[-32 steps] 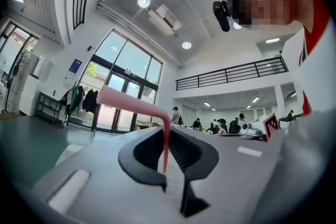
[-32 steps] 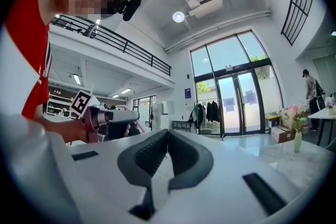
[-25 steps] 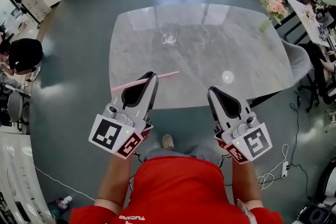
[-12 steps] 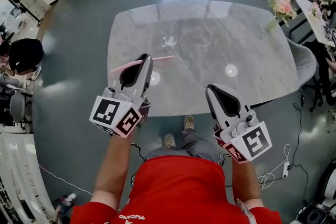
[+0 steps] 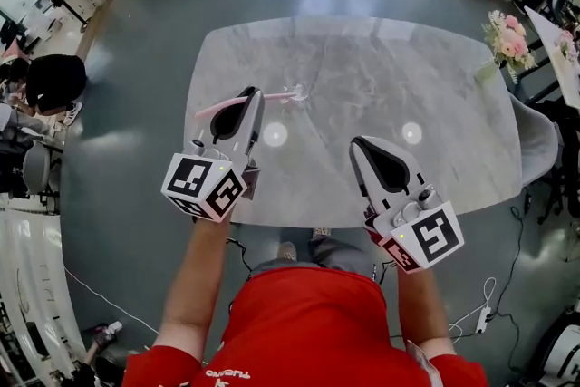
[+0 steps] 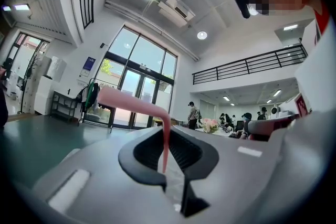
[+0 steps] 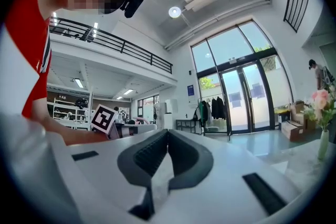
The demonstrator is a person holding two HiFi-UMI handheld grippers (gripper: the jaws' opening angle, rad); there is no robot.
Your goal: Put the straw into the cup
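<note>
Grey veined stone, glossy, that's the bench (image 5: 435,86), a broad rounded slab throwing back two ceiling lights. Over its near edge come two smooth white moulded shells with dark ribbed pads. The right tongs (image 5: 361,145) have their pads pressed together on nothing. The left tongs (image 5: 249,93) sit further in over the slab. Mid-bench stands a small clear cup (image 5: 296,89), almost see-through. And the pink bendy straw (image 5: 210,109), a thin matte tube with a bent elbow, is clamped crosswise in the left tongs. Its right tip lies at the cup, though whether it's inside I can't tell.
</note>
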